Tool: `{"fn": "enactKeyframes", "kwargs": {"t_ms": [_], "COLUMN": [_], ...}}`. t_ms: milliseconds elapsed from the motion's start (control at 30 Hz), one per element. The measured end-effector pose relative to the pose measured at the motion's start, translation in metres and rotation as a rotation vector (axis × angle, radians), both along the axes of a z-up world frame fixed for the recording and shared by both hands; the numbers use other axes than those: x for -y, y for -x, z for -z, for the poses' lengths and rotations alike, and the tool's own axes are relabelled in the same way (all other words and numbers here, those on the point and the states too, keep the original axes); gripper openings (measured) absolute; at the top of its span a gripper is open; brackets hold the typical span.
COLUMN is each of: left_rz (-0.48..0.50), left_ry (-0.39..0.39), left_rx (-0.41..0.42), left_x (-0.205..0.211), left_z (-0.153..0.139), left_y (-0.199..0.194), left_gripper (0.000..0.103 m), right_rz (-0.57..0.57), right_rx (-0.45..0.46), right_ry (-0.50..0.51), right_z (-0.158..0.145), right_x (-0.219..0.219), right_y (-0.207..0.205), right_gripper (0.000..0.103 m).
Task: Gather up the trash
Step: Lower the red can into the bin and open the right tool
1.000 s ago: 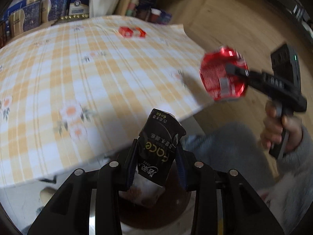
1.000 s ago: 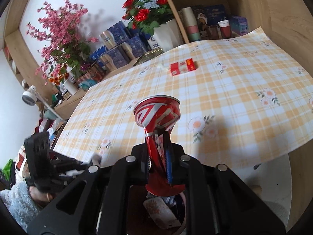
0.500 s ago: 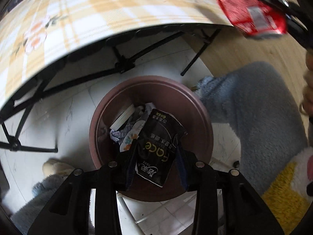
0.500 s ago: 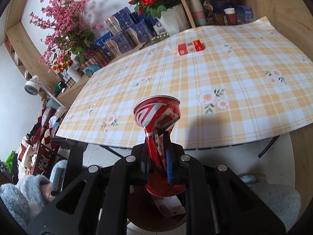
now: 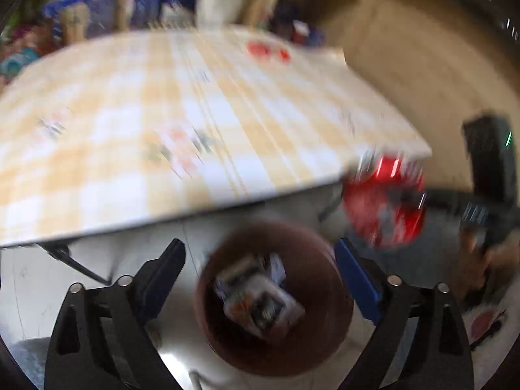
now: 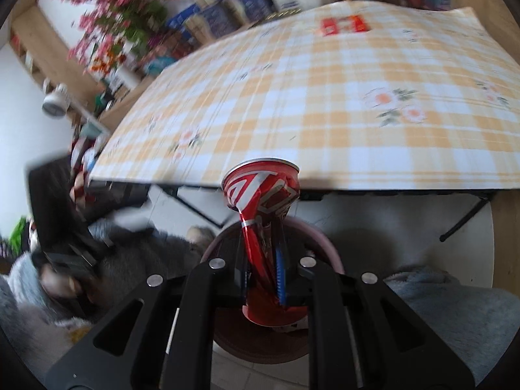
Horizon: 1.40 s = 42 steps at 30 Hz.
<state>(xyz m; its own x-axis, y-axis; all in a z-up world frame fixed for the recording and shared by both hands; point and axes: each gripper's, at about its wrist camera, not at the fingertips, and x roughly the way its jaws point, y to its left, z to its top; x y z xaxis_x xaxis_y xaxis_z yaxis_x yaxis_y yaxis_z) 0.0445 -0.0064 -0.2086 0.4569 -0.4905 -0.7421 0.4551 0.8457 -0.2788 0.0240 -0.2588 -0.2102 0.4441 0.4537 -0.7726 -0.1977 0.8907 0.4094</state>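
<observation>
Dropping trash: our left gripper (image 5: 258, 271) fingers are opening, nothing between them, above the bin (image 5: 276, 351); our right gripper (image 6: 261, 273) is clamping the crushed can (image 6: 261, 191), needing release at the bin's twelve o'clock rim.

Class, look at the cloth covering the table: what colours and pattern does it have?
The tablecloth is an orange-and-white check with small flower prints, clearest in the right wrist view.

**Support surfaces**

Table (image 6: 325, 104): yellow-and-white checked cloth with flower print. A red packet (image 6: 344, 25) lies at its far side. Floor (image 6: 373, 224): pale, below the near table edge, carrying a brown bin (image 5: 305, 260) containing wrappers.
</observation>
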Motion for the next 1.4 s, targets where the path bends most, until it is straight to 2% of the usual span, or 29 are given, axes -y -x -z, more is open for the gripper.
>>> {"fn": "enactKeyframes", "kwargs": {"t_ms": [167,267,367,500,600,1400], "left_rz": [-0.115,-0.171,-0.198,-0.224,-0.219,-0.246], "left_ry": [-0.020,-0.051,-0.063,-0.088,-0.089,-0.072], "left_rx": [0.177,0.246,0.215,0.227,0.205,0.181], "left_x": [-0.021,-0.034,-0.040,-0.042,-0.039,-0.044], "left_z": [-0.031,-0.031,-0.023,-0.023,-0.016,-0.010], "left_y": [0.006,0.016,0.017,0.014,0.012,0.008], "left_gripper": [0.096,0.096,0.096,0.096,0.096,0.096], "right_rz": [-0.066,-0.061,-0.062,-0.036,-0.022,0.036], "right_rx": [-0.054,-0.083,-0.127,-0.167,-0.189,-0.264], "right_ry": [0.026,0.021,0.054,0.084,0.103,0.159], "right_z": [0.026,0.039,0.054,0.064,0.071,0.086], "right_x": [-0.026,-0.032,-0.037,-0.036,-0.035,-0.028], "right_y": [-0.006,-0.007,-0.004,-0.009,-0.010,-0.015], "right_gripper": [0.016,0.016,0.016,0.016,0.016,0.017]}}
